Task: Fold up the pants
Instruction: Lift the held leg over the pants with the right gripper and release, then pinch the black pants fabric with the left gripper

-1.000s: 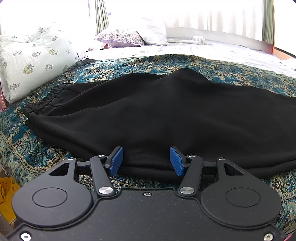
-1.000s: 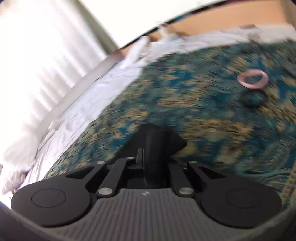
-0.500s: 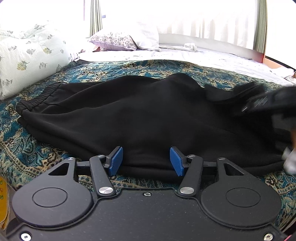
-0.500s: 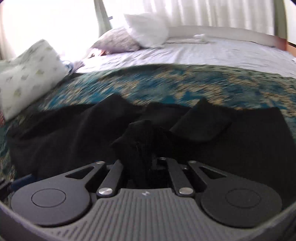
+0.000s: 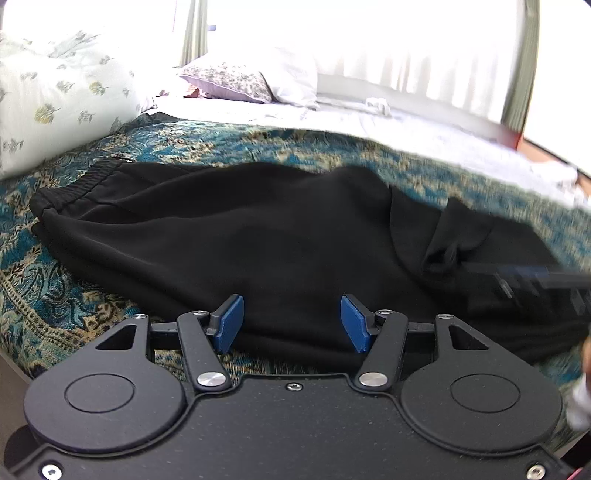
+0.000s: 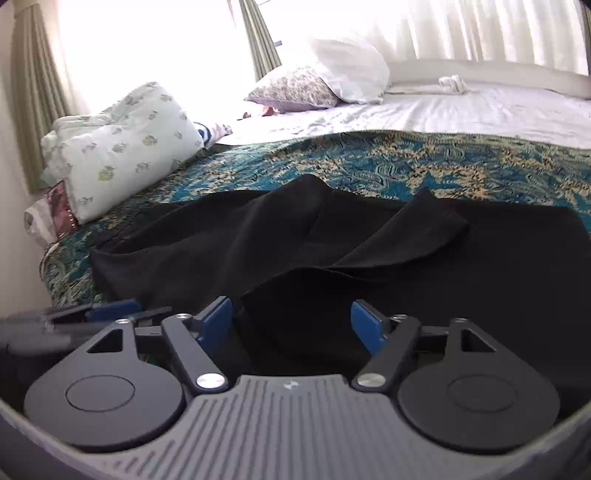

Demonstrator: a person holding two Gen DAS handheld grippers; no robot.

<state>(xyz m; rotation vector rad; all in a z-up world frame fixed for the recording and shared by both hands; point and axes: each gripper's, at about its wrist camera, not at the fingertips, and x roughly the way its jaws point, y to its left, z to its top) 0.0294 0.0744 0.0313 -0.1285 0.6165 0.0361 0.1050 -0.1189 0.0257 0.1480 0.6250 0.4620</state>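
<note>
Daylight floods through the curtains [image 6: 480,33], blowing out the upper frame; fisheye bends the edges; the left view's right side blurs.

No readable text or numbers, small lightning-bolt mark on right gripper [image 6: 291,319] housing

Home bedroom: bed [image 6: 443,110], pillows [image 6: 347,70], curtains [image 6: 480,29]

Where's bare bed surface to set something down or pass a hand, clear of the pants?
Free: patterned bedspread beyond the black pants, up to the white sheet, itself bare toward the pillows. Also a bedspread corner left of the waistband. Crowded: the near edge, where left gripper and opening right gripper sit over fabric.
</note>
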